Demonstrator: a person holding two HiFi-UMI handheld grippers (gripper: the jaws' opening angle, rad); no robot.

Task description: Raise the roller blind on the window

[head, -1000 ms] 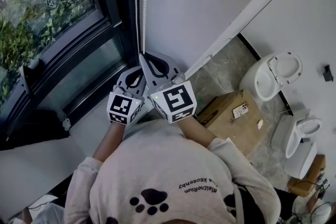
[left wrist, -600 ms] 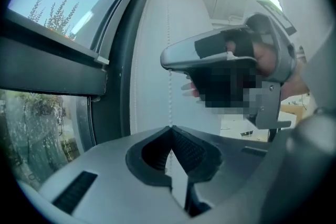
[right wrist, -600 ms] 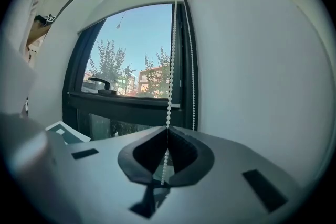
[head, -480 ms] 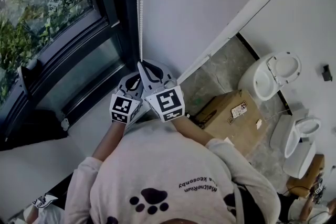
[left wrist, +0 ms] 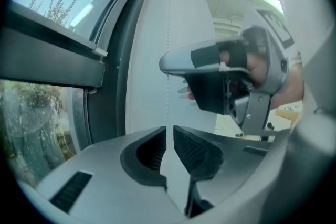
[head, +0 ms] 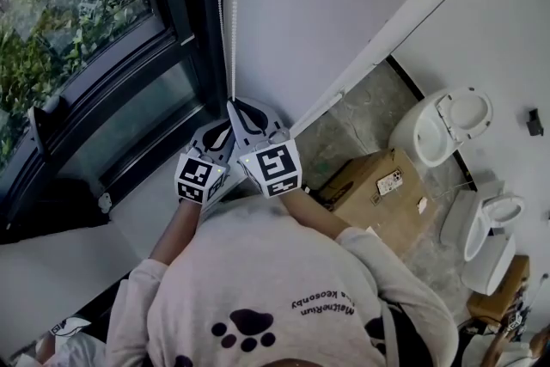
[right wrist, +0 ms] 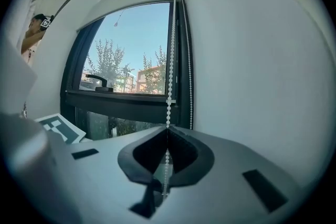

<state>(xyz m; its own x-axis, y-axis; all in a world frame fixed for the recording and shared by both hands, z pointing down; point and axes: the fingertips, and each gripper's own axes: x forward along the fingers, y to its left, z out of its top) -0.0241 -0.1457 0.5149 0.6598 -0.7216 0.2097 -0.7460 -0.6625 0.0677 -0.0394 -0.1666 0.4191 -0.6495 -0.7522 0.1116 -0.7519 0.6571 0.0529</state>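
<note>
Bead chain (right wrist: 171,60) hangs by window frame (right wrist: 126,99): light, limp, slippery. Right claw (right wrist: 168,131) pinches it; left claw (left wrist: 169,129) slightly spread below. Best gripped squarely across beads.

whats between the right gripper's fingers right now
The blind's white bead chain runs between them, pinched by the right gripper, clearest in the right gripper view.

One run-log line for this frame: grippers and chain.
right gripper: shut on chain | left gripper: jaws narrowly apart, chain hanging just above them
</note>
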